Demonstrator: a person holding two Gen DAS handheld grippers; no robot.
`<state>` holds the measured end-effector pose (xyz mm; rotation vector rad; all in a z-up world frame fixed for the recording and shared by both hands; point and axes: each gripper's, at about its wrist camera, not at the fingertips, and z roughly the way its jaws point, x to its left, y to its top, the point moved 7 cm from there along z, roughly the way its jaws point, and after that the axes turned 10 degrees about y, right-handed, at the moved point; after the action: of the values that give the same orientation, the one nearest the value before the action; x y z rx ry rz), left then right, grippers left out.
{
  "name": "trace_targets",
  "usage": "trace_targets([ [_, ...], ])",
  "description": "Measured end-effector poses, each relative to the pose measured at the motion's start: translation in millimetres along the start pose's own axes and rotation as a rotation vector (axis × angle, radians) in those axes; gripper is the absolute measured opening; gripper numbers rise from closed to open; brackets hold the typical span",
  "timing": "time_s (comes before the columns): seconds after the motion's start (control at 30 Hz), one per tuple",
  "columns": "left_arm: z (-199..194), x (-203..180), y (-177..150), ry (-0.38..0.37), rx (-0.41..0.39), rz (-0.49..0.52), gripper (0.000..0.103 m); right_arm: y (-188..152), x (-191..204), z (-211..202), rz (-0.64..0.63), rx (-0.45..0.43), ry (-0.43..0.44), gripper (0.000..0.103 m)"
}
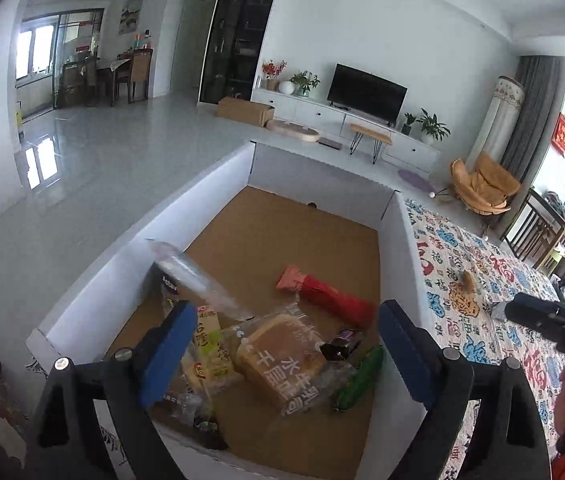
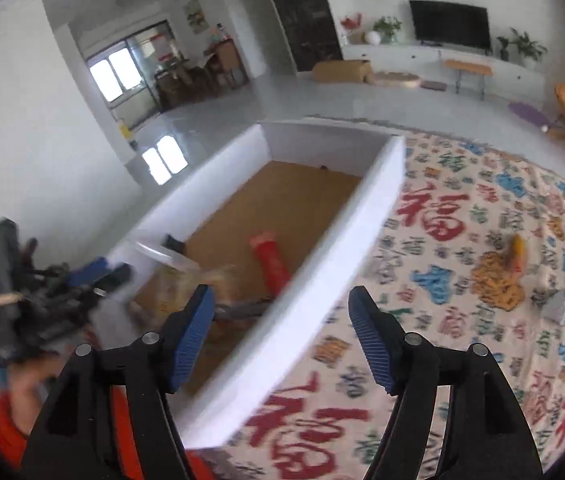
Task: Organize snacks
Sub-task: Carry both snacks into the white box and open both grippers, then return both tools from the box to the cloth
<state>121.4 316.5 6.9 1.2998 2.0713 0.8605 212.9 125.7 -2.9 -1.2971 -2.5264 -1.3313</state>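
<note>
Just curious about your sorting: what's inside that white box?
Inside the white box: a bagged bread loaf, a red packet, a green packet, a clear packet and a yellow-green one. Anything beneath them is hidden.

Home living room, open plan. Straight ahead of the tools, against the far wall: flat TV (image 1: 367, 94) on a long white low cabinet (image 1: 346, 118), potted plants (image 1: 428, 123) and a vase of red flowers (image 1: 273, 72) along it. Tall dark glass display cabinet (image 1: 240, 32) left of the TV. Small wooden bench (image 1: 370, 136) and a cardboard carton (image 1: 244, 111) on the glossy pale tile floor (image 1: 94, 168). Far left: dining table with chairs (image 1: 122, 70) by balcony glass doors (image 1: 58, 60), picture on the wall (image 1: 130, 14). Right: orange lounge chair (image 1: 482, 186), grey curtain (image 1: 530, 112), red wall hanging (image 1: 562, 134). Near the tools, a cloth with printed Chinese characters (image 2: 462, 240) covers the work surface.
</note>
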Motion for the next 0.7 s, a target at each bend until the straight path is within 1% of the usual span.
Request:
trace_targets([
  [0.03, -4.6, -10.1, -1.1, -0.017, -0.010, 0.006, 0.091, -12.4, -22.2, -6.9, -0.020, -0.011, -0.073, 0.074],
  [0.07, -9.5, -23.4, -2.1, -0.039, -0.019, 0.016, 0.092, -29.2, -50.5, -14.9, -0.040, -0.020, -0.165, 0.074],
  [0.13, -25.8, -51.8, -3.3, -0.091, -0.034, 0.041, 0.094, -59.2, -97.8, -28.6, -0.045, -0.004, -0.305, 0.074],
  [0.2, -40.2, -88.8, -6.7, -0.156, -0.049, 0.068, 0.098, -95.5, -149.2, -42.6, -0.019, 0.044, -0.414, 0.074],
  [0.23, -46.7, -110.1, -10.3, -0.197, -0.050, 0.082, 0.099, -110.2, -169.9, -52.2, -0.002, 0.058, -0.450, 0.074],
  [0.3, -54.2, -149.0, -19.1, -0.267, -0.039, 0.109, 0.099, -137.2, -203.7, -75.6, 0.029, 0.064, -0.506, 0.074],
  [0.37, -55.8, -192.7, -30.0, -0.338, -0.005, 0.145, 0.099, -156.9, -226.5, -96.8, 0.044, 0.059, -0.554, 0.074],
  [0.43, -51.2, -237.3, -48.5, -0.396, 0.056, 0.199, 0.099, -166.1, -244.5, -114.0, 0.063, 0.052, -0.594, 0.074],
  [0.5, -45.2, -272.9, -68.0, -0.436, 0.118, 0.240, 0.099, -174.2, -260.9, -129.7, 0.095, 0.037, -0.621, 0.074],
  [0.53, -39.6, -289.9, -78.5, -0.457, 0.141, 0.257, 0.099, -175.2, -261.9, -134.8, 0.108, 0.027, -0.628, 0.074],
  [0.57, -32.1, -303.5, -89.8, -0.467, 0.160, 0.276, 0.099, -176.6, -263.8, -141.6, 0.121, 0.012, -0.633, 0.074],
  [0.6, -24.9, -313.6, -100.3, -0.463, 0.180, 0.292, 0.099, -178.2, -266.6, -146.8, 0.135, -0.005, -0.637, 0.074],
  [0.67, -3.4, -329.6, -121.4, -0.437, 0.237, 0.316, 0.099, -181.2, -273.0, -149.1, 0.160, -0.024, -0.633, 0.074],
  [0.7, 3.1, -333.0, -128.4, -0.424, 0.253, 0.320, 0.099, -182.6, -275.5, -146.9, 0.174, -0.019, -0.624, 0.074],
])
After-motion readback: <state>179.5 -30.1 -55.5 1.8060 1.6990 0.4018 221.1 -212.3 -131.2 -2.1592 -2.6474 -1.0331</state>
